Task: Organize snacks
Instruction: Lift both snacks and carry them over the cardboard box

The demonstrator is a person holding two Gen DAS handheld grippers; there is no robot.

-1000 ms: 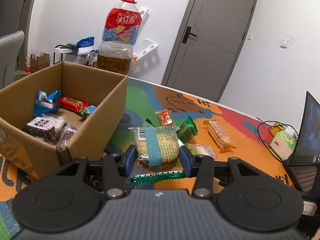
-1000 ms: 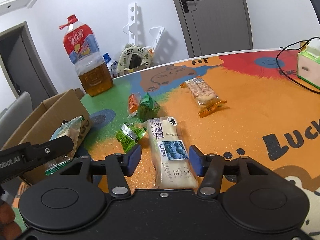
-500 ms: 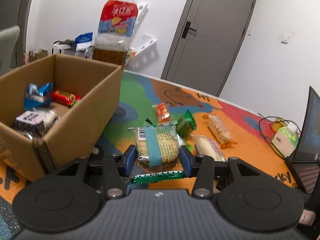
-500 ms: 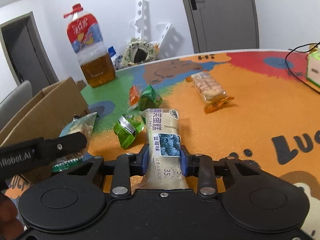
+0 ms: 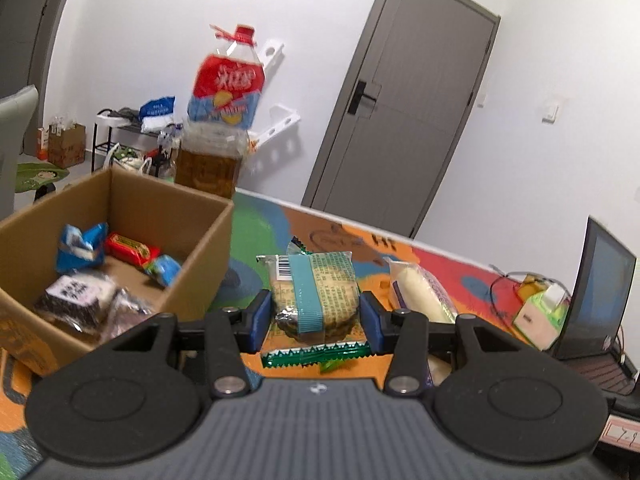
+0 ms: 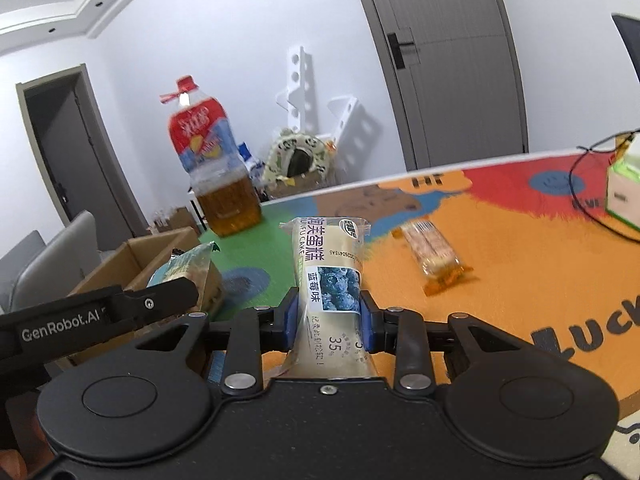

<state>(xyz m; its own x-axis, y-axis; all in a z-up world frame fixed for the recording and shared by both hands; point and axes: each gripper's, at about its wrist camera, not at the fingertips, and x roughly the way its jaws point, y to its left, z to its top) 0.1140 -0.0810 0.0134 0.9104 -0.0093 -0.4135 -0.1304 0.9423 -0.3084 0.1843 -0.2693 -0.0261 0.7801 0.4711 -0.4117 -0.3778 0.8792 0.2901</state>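
Note:
My left gripper [image 5: 316, 316] is shut on a green-edged biscuit packet [image 5: 316, 292] with a teal band, held above the table just right of the cardboard box [image 5: 192, 264]. The box holds several wrapped snacks, among them a blue packet [image 5: 80, 246] and a red bar [image 5: 130, 248]. My right gripper [image 6: 328, 320] is shut on a long white blueberry cake packet [image 6: 330, 276], lifted off the table; it also shows in the left wrist view [image 5: 424, 292]. The left gripper's finger [image 6: 132, 308] and its packet [image 6: 188, 268] show at the left of the right wrist view, in front of the box [image 6: 132, 260].
A big oil bottle [image 5: 220, 120] stands behind the box. An orange-ended cracker packet [image 6: 436, 260] lies on the colourful mat [image 6: 520, 280]. A green-white tissue box [image 5: 540, 314] with cables and a laptop [image 5: 596, 292] are at the right.
My right gripper closed on the blueberry cake packet and lifted it off the table. My left gripper rose with the biscuit packet, staying beside the box.

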